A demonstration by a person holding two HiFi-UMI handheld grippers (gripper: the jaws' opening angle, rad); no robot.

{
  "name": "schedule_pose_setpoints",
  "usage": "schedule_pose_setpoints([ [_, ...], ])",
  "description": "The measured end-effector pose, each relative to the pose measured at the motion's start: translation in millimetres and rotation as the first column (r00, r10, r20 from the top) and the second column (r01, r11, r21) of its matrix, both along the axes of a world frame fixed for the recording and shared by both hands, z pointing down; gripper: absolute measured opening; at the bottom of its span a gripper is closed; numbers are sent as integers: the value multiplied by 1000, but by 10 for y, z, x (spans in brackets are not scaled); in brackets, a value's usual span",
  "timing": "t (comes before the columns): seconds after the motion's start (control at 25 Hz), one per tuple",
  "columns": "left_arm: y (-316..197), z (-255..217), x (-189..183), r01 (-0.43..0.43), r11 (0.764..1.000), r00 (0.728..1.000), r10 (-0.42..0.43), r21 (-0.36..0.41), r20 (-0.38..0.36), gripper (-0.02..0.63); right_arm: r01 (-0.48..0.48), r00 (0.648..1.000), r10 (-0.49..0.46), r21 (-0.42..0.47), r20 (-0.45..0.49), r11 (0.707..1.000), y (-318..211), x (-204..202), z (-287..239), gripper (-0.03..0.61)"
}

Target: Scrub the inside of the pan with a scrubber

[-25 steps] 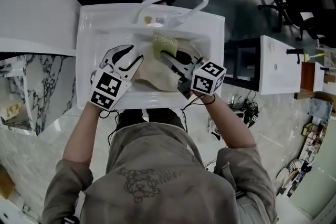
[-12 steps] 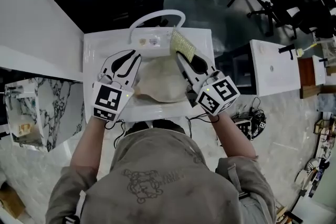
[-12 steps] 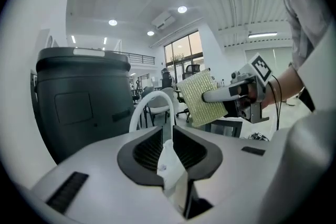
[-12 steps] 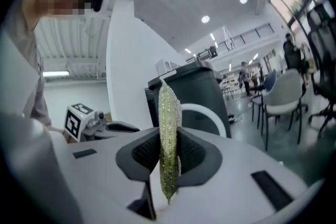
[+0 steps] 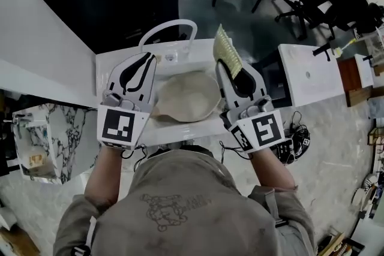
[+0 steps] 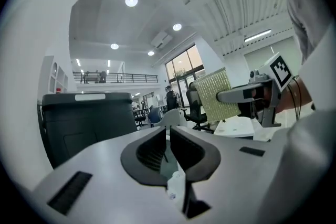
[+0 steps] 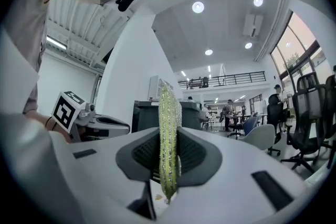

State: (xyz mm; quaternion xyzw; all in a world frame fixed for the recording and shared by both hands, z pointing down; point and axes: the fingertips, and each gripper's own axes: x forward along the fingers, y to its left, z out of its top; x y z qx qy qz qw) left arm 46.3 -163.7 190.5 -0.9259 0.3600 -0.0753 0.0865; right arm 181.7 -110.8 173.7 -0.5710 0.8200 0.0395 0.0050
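A person in a grey-brown sweatshirt (image 5: 180, 213) stands at a white rectangular sink (image 5: 186, 130), holding a two-jaw gripper in each hand, both level and raised above the basin. The beige round pan (image 5: 189, 96) lies in the sink, below and between the two tools, with its inside facing up. The right gripper (image 5: 223, 64) pinches a flat yellow-green mesh scrubber (image 5: 227, 50) – in the right gripper view the sheet (image 7: 169, 113) stands on edge, clamped upright between the dark pads (image 7: 195, 153) and jutting out past the tips. In the head view the scrubber sits above the sink's back right corner, clear of the pan. The left gripper (image 5: 143, 58) holds nothing: its jaws have just been closing and are now pressed almost together, only a thin slit showing between them in the left gripper view (image 6: 168, 131). That view also catches the scrubber (image 6: 216, 94) off to the right. A white arched faucet (image 5: 170, 21) curves over the sink's far edge.
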Motion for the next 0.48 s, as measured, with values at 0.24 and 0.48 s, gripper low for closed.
schedule_pose_setpoints([
  [0.24, 220, -203, 94, 27, 994, 999, -30, 109, 23, 35, -50, 998, 53, 88, -37, 995, 386, 122, -359, 72],
  [0.48, 355, -155, 146, 34, 991, 999, -38, 131, 27, 35, -54, 997, 59, 98, -49, 994, 581, 163, -336, 72],
])
